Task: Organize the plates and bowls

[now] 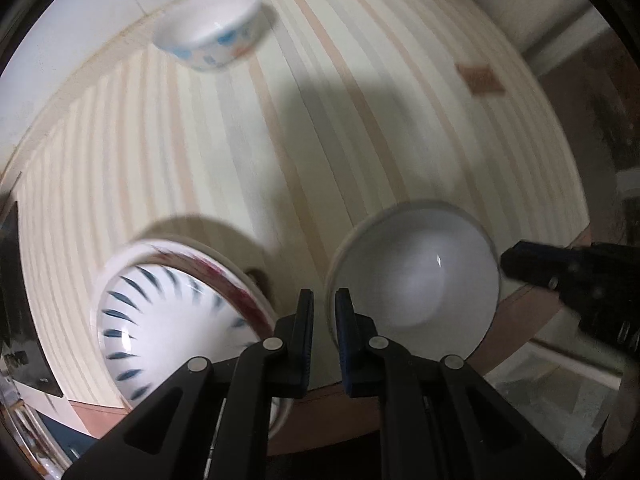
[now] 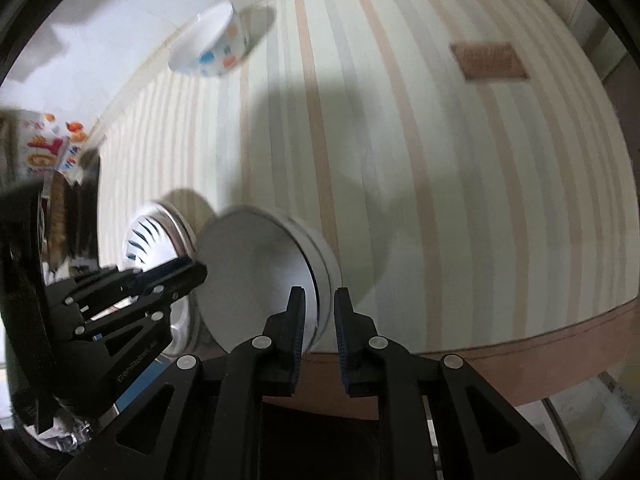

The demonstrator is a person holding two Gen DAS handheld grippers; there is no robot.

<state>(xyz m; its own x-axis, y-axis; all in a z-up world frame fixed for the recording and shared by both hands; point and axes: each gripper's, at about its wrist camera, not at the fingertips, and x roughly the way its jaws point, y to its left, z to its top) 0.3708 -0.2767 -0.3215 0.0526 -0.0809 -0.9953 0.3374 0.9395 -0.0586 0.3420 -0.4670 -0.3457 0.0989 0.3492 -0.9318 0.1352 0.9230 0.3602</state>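
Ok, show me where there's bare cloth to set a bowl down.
Free: the wide middle of the striped cloth, bordered by the dotted bowl at the far edge and the brown label. Crowded: the near edge, where the blue-dashed bowl and plain white bowl sit.

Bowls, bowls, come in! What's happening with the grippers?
Both grippers, left and right, pinching the plain white bowl by opposite rims. Blue-streaked bowl alongside. Dotted bowl far off, nothing blocking.

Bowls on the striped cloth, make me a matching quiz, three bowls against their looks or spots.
Things:
1. plain white bowl
2. blue-dash bowl
3. bowl with blue and orange patches

Descriptions:
A. far edge of the striped tablecloth, alone
B. dark red rim band
C. rim between the left gripper fingers

Pairs: 1-C, 2-B, 3-A
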